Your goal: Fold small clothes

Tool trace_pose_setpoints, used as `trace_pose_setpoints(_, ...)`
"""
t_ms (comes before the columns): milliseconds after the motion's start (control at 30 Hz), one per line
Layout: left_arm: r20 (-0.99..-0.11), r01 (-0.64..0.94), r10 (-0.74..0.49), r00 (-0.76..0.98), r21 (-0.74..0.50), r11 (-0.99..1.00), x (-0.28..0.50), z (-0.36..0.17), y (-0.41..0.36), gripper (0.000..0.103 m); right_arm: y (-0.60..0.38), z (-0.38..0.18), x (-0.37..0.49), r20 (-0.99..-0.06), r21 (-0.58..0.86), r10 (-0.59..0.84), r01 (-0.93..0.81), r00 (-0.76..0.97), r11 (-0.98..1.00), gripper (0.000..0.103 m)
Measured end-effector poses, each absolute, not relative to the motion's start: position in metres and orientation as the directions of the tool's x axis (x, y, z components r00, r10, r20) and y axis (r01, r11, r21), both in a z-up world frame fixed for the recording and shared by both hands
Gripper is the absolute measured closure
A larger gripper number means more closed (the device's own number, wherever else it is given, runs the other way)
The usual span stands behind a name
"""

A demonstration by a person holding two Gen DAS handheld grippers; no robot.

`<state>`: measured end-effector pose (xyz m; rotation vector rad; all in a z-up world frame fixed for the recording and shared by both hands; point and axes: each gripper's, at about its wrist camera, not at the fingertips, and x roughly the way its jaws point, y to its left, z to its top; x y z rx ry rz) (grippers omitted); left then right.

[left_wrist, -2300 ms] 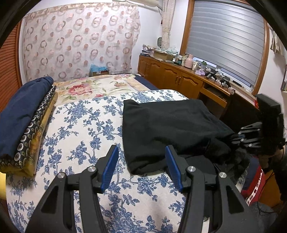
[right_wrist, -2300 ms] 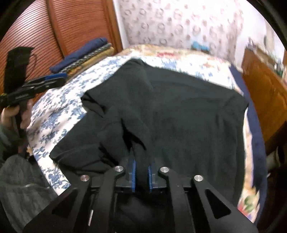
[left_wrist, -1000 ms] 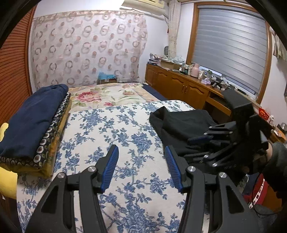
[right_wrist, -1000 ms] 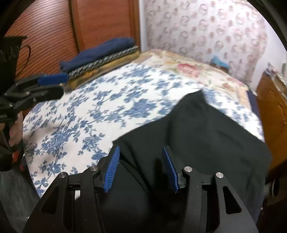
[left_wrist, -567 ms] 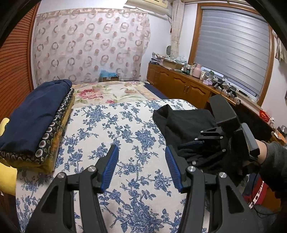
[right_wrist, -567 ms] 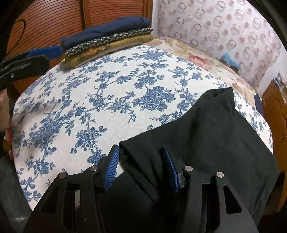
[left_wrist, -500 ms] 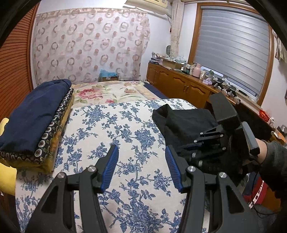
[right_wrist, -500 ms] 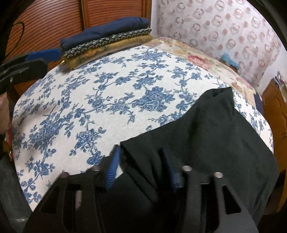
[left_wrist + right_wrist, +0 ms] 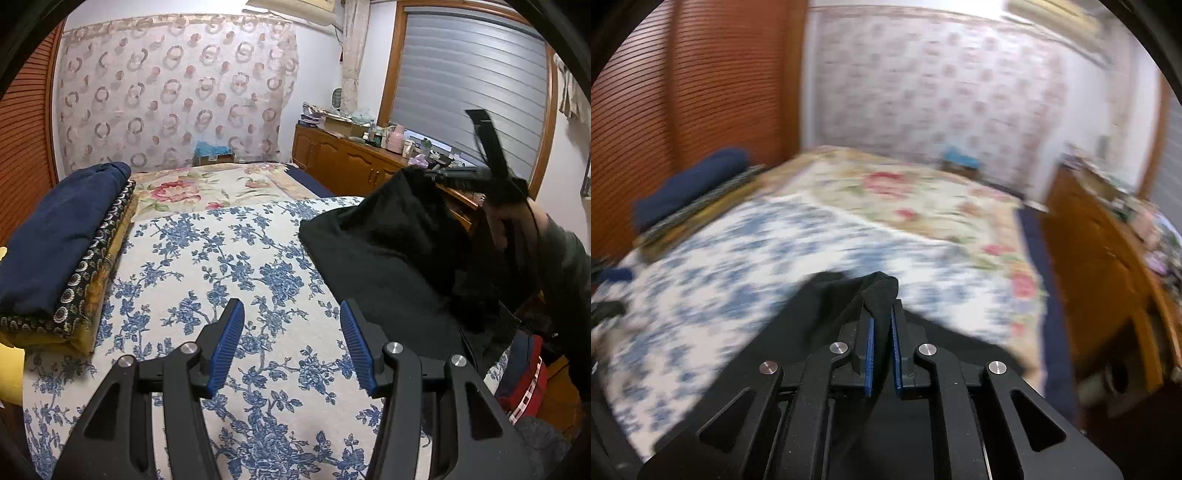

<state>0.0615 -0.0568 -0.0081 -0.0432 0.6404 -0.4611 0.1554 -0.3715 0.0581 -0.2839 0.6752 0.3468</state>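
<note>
- No legible text, label, brand, number or sign in either view.
- Items on the wooden sideboard [image 9: 354, 162] are too small to read.
- Right wrist view is blurred by motion.

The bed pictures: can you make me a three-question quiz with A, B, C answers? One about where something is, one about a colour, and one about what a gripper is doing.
1. Where is the folded pile?
A. on the bed's left edge
B. on the cabinet
C. on the floor

2. What colour is the cloth?
A. red
B. black
C. yellow

3. What is the right gripper doing?
A. open over the bed
B. shut on nothing
C. shut on the cloth

Answers:
1 A: the pile lies on the sheet by the left side.
2 B: it is dark all over.
3 C: black fabric is pinched between its pads; the left gripper is open.
</note>
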Motion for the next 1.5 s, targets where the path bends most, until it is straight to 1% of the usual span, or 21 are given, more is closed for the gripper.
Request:
trace_pose_setpoints(100,-0.572,0.409,-0.433,0.697,-0.179,0.895,0.061,-0.01,-0.06,0.05,-0.406,0.057,0.18,-0.647,-0.194,0.106,-0.297,0.756,0.935,0.098)
trace_pose_setpoints(267,-0.585,0.421,-0.439,0.683,-0.175,0.89,0.061,-0.015,-0.068,0.05,-0.444,0.017,0.22,-0.711,-0.223,-0.024,-0.192,0.703,0.956,0.098)
trace_pose_setpoints(400,-0.594,0.433,-0.442,0.672,-0.169,0.885,0.059,-0.018,-0.074,0.05,-0.453,-0.007,0.231,-0.754,-0.183,-0.04,-0.151,0.656,0.972,0.097)
trace_pose_setpoints(433,-0.596,0.436,-0.444,0.67,-0.168,0.884,0.059,-0.018,-0.075,0.05,-0.455,-0.012,0.234,-0.763,-0.179,-0.047,-0.142,0.644,0.974,0.092)
trace_pose_setpoints(467,-0.597,0.439,-0.446,0.667,-0.168,0.882,0.059,-0.019,-0.077,0.05,-0.455,-0.015,0.234,-0.77,-0.179,-0.053,-0.134,0.636,0.975,0.084)
trace_pose_setpoints(500,-0.598,0.442,-0.448,0.665,-0.169,0.881,0.059,-0.019,-0.078,0.05,-0.457,-0.014,0.233,-0.77,-0.186,-0.064,-0.126,0.635,0.974,0.081)
trace_pose_setpoints(533,-0.599,0.446,-0.452,0.661,-0.171,0.879,0.059,-0.019,-0.08,0.05,-0.458,-0.013,0.229,-0.767,-0.19,-0.071,-0.12,0.637,0.974,0.074)
trace_pose_setpoints(567,-0.601,0.449,-0.455,0.657,-0.172,0.877,0.059,-0.019,-0.081,0.05,-0.46,-0.009,0.223,-0.762,-0.185,-0.067,-0.117,0.644,0.976,0.068)
trace_pose_setpoints(633,-0.603,0.458,-0.462,0.65,-0.174,0.872,0.06,-0.02,-0.085,0.05,-0.461,-0.002,0.209,-0.751,-0.171,-0.049,-0.122,0.659,0.978,0.063)
trace_pose_setpoints(767,-0.606,0.473,-0.471,0.641,-0.172,0.864,0.058,-0.019,-0.093,0.049,-0.455,0.015,0.167,-0.723,-0.162,-0.007,-0.159,0.691,0.974,0.057)
trace_pose_setpoints(867,-0.61,0.48,-0.473,0.636,-0.168,0.861,0.057,-0.019,-0.1,0.049,-0.44,0.018,0.131,-0.725,-0.128,0.068,-0.231,0.686,0.965,0.056)
trace_pose_setpoints(1000,-0.617,0.498,-0.478,0.625,-0.157,0.853,0.054,-0.022,-0.111,0.049,-0.41,0.01,0.091,-0.746,-0.083,0.174,-0.348,0.642,0.934,0.056)
trace_pose_setpoints(1167,-0.623,0.51,-0.48,0.617,-0.148,0.847,0.051,-0.024,-0.12,0.049,-0.379,-0.003,0.066,-0.773,-0.038,0.251,-0.437,0.583,0.899,0.056)
trace_pose_setpoints(1333,-0.626,0.514,-0.479,0.615,-0.143,0.846,0.048,-0.026,-0.124,0.049,-0.359,-0.01,0.059,-0.785,-0.036,0.269,-0.475,0.558,0.88,0.056)
trace_pose_setpoints(1500,-0.628,0.524,-0.487,0.607,-0.145,0.84,0.045,-0.028,-0.129,0.049,-0.356,-0.02,0.057,-0.806,-0.051,0.241,-0.47,0.54,0.881,0.056)
